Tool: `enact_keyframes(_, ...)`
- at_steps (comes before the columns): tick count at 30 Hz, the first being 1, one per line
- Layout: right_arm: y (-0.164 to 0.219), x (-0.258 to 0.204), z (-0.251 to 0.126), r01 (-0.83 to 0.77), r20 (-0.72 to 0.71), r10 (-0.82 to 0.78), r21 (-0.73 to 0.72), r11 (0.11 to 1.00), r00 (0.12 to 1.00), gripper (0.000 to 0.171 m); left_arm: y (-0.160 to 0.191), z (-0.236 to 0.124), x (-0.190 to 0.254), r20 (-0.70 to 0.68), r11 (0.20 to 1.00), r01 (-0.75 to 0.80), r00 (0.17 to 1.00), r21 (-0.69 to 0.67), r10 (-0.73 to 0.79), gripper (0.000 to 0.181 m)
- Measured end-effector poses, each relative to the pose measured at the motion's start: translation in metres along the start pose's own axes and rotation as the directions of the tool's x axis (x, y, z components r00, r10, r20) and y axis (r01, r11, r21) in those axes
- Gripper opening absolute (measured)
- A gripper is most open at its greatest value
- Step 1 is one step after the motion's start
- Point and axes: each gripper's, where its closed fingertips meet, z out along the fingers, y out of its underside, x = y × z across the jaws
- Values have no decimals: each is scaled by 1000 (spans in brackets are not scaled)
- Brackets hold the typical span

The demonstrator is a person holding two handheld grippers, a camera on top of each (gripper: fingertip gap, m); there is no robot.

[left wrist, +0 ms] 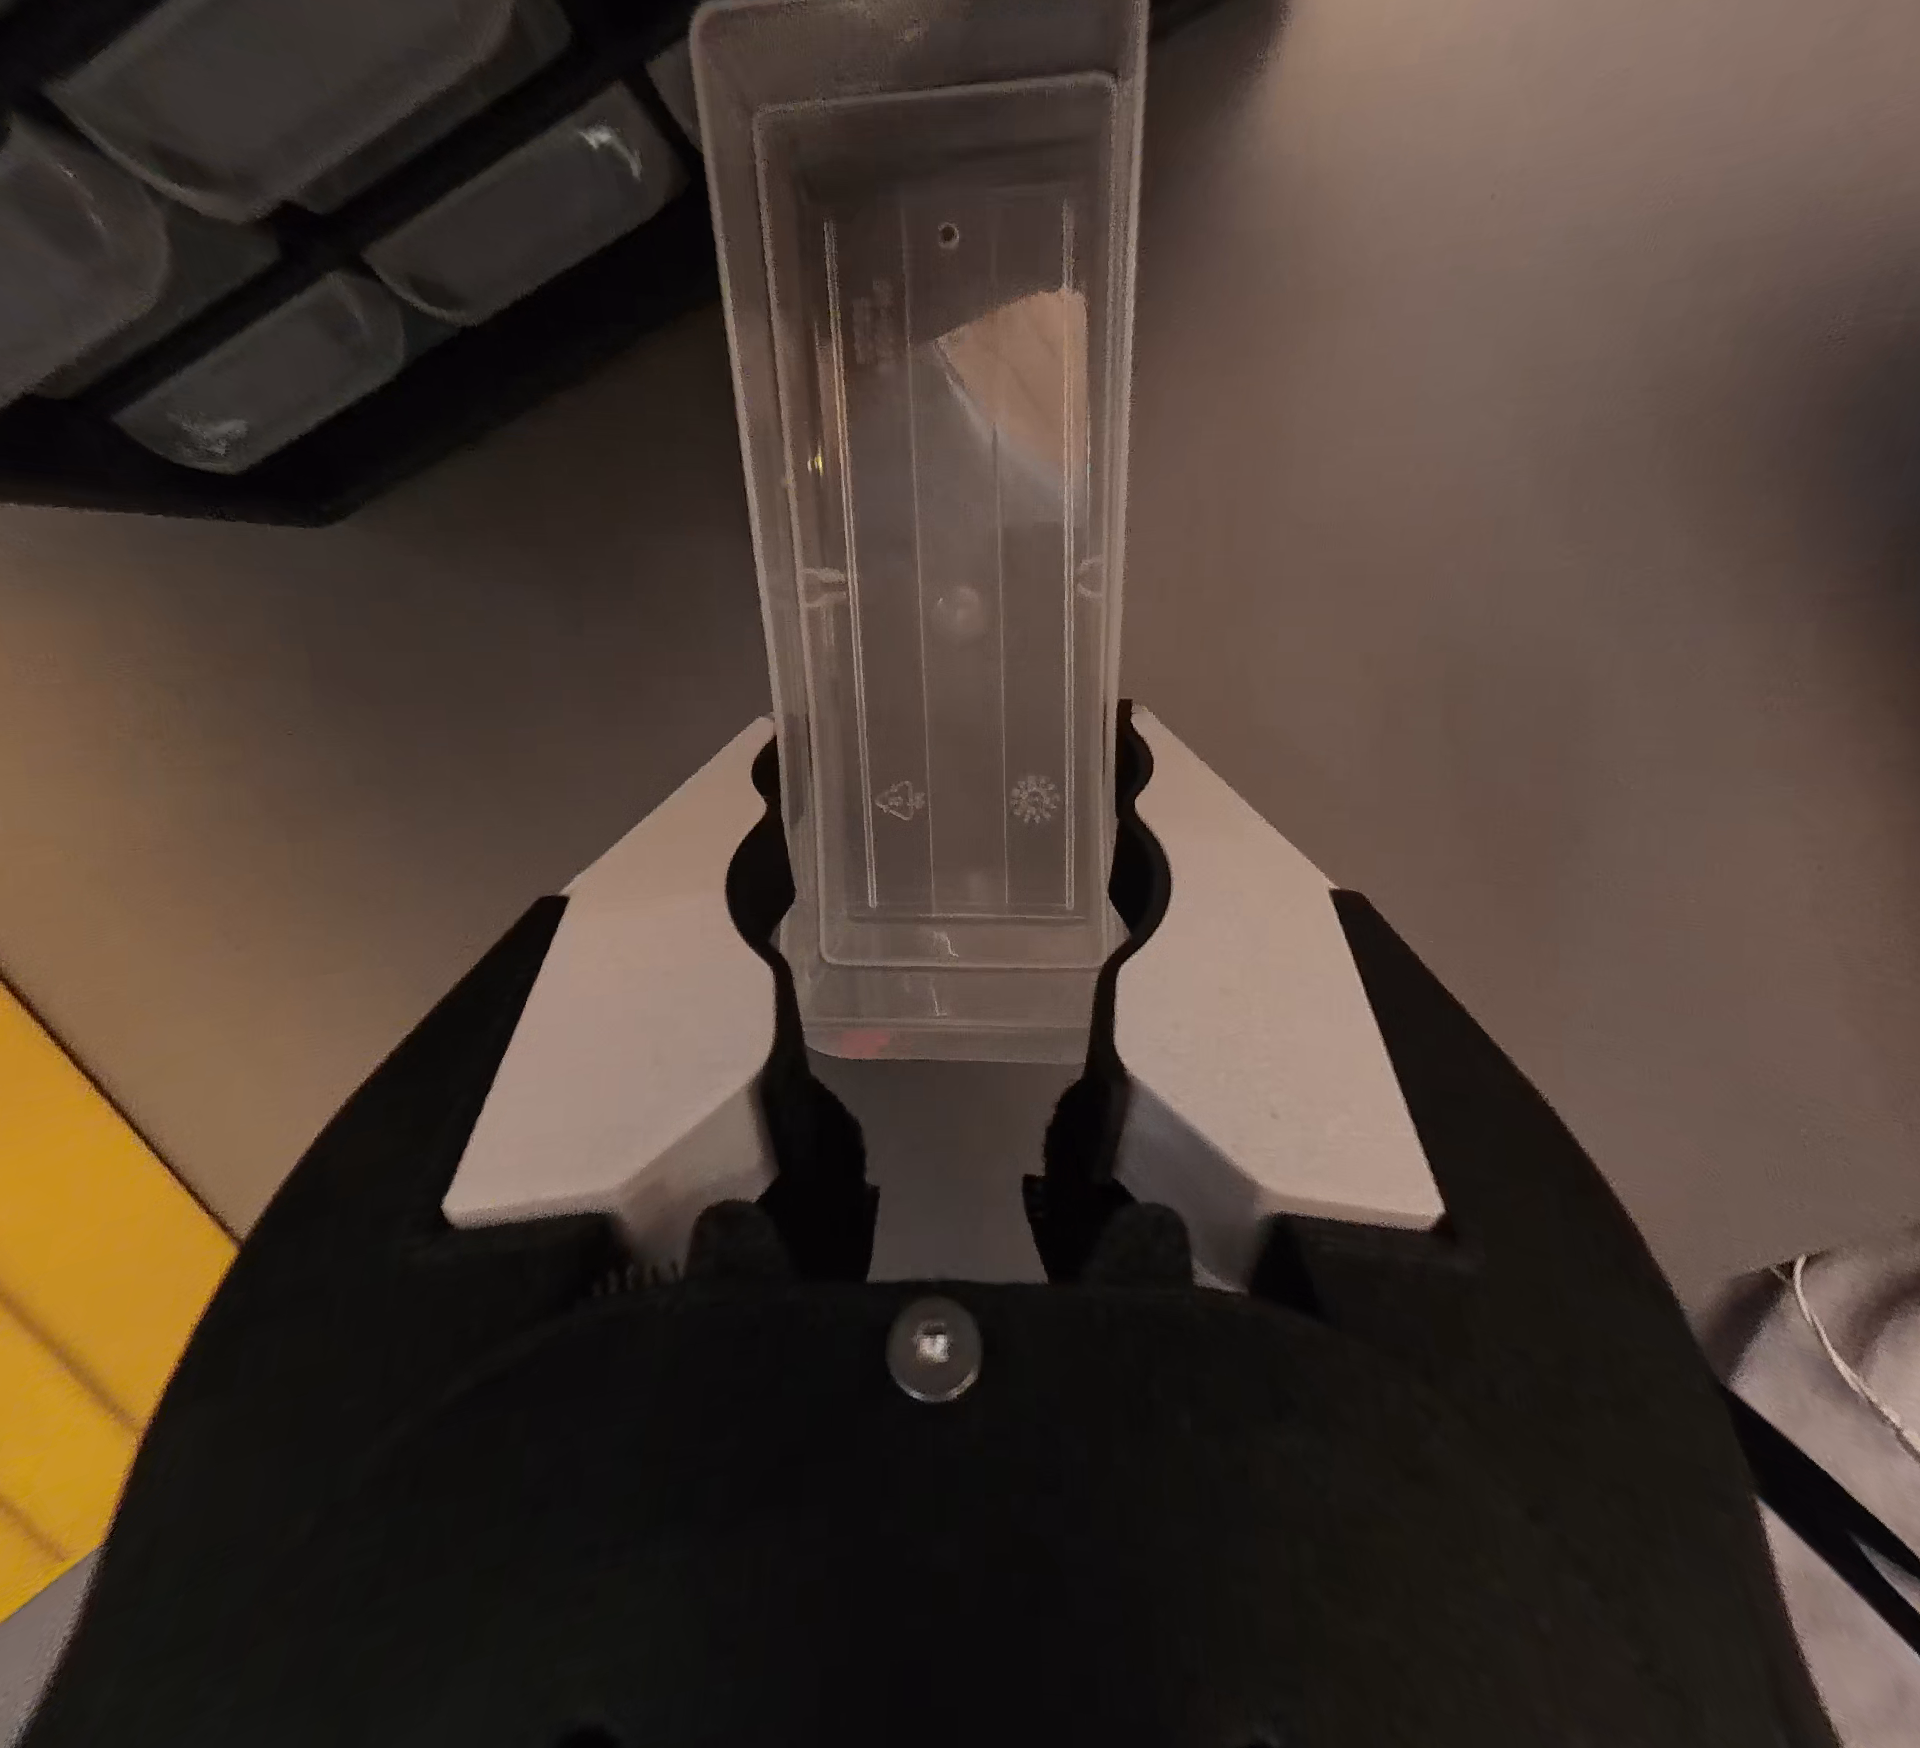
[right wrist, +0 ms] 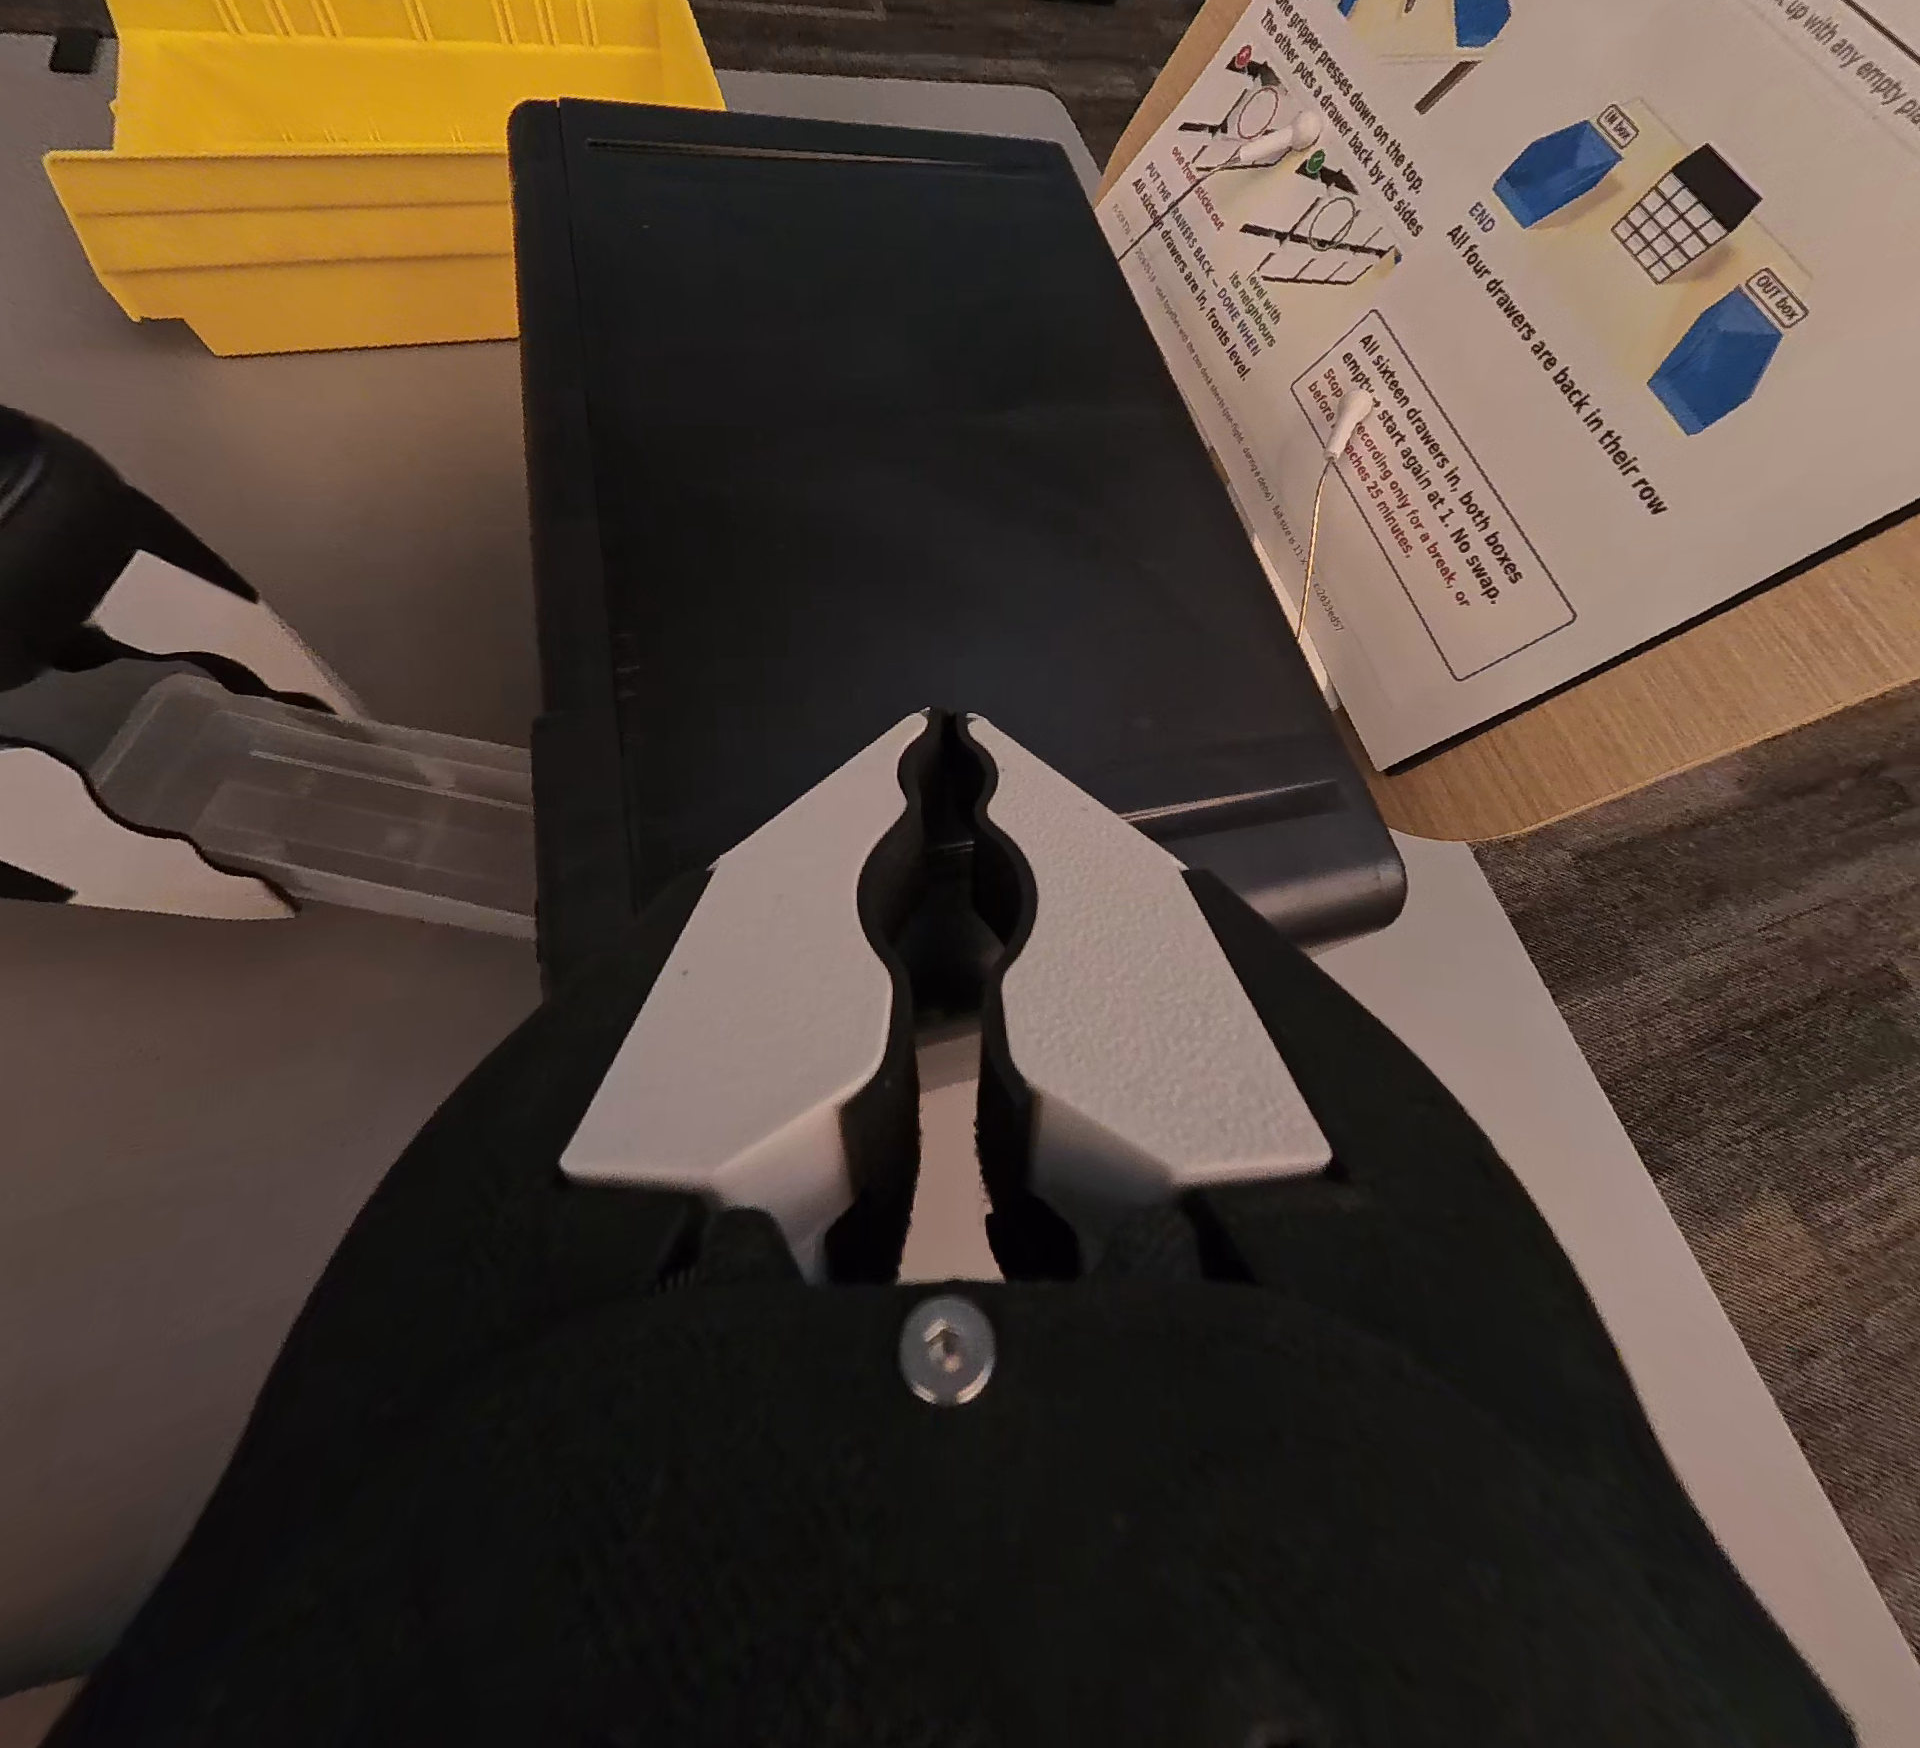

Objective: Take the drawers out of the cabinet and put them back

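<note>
Left wrist view dim, warm-toned; grey table [left wrist: 1455, 451] evenly lit, darker toward far right. Glare patch on clear drawer [left wrist: 940, 493] floor. Cabinet [left wrist: 260, 171] at far left soft, motion-blurred. Right wrist view brighter; cabinet top [right wrist: 914, 451] nearly featureless black. Wide-angle bending at edges; yellow bin [right wrist: 343, 129] slightly soft.

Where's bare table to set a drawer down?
Bare grey table lies in front of the cabinet, between the left gripper and the right gripper. It is crowded behind: yellow bin at the cabinet's back-left, instruction sheet to its right.
</note>
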Motion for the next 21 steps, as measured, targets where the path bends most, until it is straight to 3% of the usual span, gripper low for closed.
enact_keyframes(9,0,0,0,-8,19,8,12,1000,1000,0,-26,-6,-7,9,997,70,998,-18,-69,60)
enact_keyframes(21,0,0,0,-13,26,12,17,1000,1000,0,-34,-16,-9,2,988,154,988,-14,-154,60)
